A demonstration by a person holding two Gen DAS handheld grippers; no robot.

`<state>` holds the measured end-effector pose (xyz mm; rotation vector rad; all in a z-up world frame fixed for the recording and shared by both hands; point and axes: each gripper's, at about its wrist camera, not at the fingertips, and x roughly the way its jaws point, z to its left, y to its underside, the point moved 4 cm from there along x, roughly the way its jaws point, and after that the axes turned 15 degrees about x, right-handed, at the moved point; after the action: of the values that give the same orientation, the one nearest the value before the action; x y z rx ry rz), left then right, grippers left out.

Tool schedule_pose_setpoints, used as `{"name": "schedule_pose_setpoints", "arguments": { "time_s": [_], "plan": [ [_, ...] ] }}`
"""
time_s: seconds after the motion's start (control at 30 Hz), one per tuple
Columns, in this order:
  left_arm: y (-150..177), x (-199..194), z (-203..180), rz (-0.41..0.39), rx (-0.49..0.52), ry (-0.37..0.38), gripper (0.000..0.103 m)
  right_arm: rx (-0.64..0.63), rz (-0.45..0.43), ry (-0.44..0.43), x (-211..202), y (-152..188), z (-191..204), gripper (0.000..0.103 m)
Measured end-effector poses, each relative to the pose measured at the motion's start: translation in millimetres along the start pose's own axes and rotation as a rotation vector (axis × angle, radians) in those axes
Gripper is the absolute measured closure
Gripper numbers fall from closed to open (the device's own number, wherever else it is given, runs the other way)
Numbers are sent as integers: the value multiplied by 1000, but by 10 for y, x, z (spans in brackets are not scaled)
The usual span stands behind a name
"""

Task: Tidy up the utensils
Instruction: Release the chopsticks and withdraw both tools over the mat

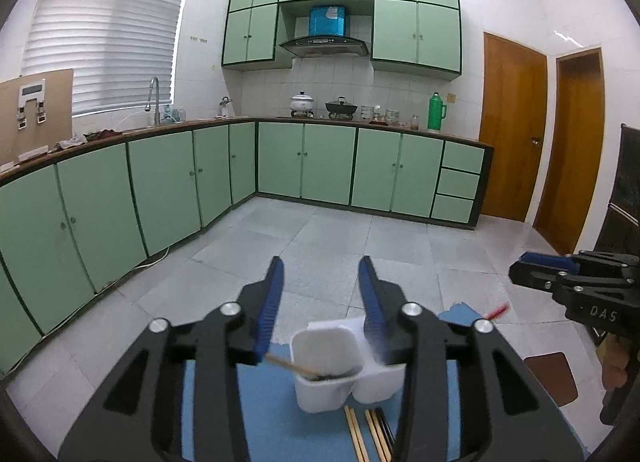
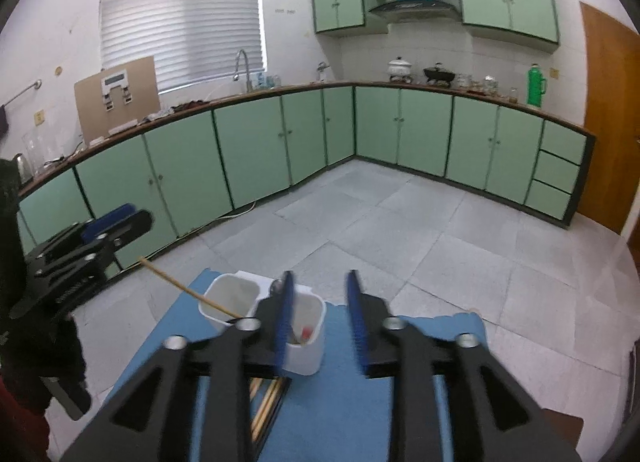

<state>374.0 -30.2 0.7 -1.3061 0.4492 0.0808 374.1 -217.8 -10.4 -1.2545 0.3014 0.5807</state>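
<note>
Two white holder cups stand side by side on a blue mat (image 1: 264, 402). The left cup (image 1: 324, 362) (image 2: 230, 298) holds one wooden chopstick (image 2: 184, 288) that leans out to the left. The right cup (image 2: 306, 336) holds a utensil with a red end. Several chopsticks (image 1: 366, 436) (image 2: 266, 402) lie on the mat in front of the cups. My left gripper (image 1: 320, 270) is open and empty above the cups. My right gripper (image 2: 320, 282) is open and empty above the right cup; it also shows in the left wrist view (image 1: 532, 266).
The mat lies on a brown table (image 1: 554, 376) over a grey tiled floor (image 2: 400, 230). Green cabinets (image 1: 160, 182) with a worktop line the far walls. Wooden doors (image 1: 514, 130) are at the right.
</note>
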Motion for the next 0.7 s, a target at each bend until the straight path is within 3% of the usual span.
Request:
{"name": "schedule_pose_setpoints", "arguments": {
  "time_s": [0.1,0.27,0.33,0.47,0.7],
  "plan": [
    [126,-203,-5,7,-1,-10,50,7,-32,14,-218,125,-75,54],
    [567,-555,-92,58,-8,-22,34,36,-64,75,-512,600,-212,17],
    [779,-631,-130,95,-20,-14,30,67,-64,98,-570,849,-271,11],
    [1265,-760,-238,176,-12,-18,25,107,-12,119,-577,1364,-339,8],
    [2093,-825,-267,349,6,0,25,111,94,138,-431,2165,-274,8]
  ]
}}
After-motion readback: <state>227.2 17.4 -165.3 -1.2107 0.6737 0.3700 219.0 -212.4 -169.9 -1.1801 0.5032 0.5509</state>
